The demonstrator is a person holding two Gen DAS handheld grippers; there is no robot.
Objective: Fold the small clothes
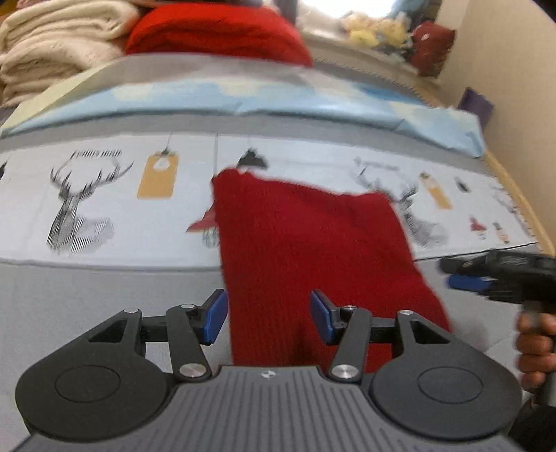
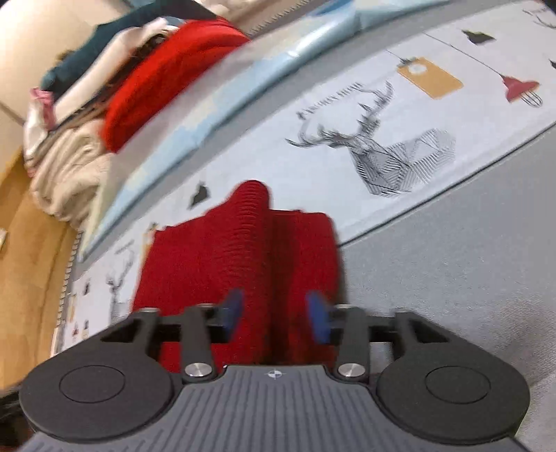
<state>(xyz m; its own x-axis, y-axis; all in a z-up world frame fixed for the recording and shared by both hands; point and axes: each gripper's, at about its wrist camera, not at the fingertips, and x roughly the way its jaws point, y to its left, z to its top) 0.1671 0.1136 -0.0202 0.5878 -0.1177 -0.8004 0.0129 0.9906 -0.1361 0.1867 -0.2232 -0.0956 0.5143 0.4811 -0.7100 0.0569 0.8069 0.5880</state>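
Note:
A dark red knitted garment (image 1: pixel 312 250) lies on the bed, partly on the grey sheet (image 1: pixel 104 299) and partly on the deer-print band. My left gripper (image 1: pixel 269 316) is open, its blue pads (image 1: pixel 215 316) above the garment's near left part. In the right wrist view the garment (image 2: pixel 243 257) shows a raised fold along its middle. My right gripper (image 2: pixel 276 314) is open over the garment's near edge. The right gripper also shows in the left wrist view (image 1: pixel 500 274) at the garment's right side, held by a hand.
A bright red folded knit (image 1: pixel 215 31) and cream blankets (image 1: pixel 52 48) are stacked at the far side. A light blue sheet (image 1: pixel 243 101) lies behind the print band. Plush toys (image 1: pixel 378 31) sit far right. A wooden bed edge (image 1: pixel 521 201) runs along the right.

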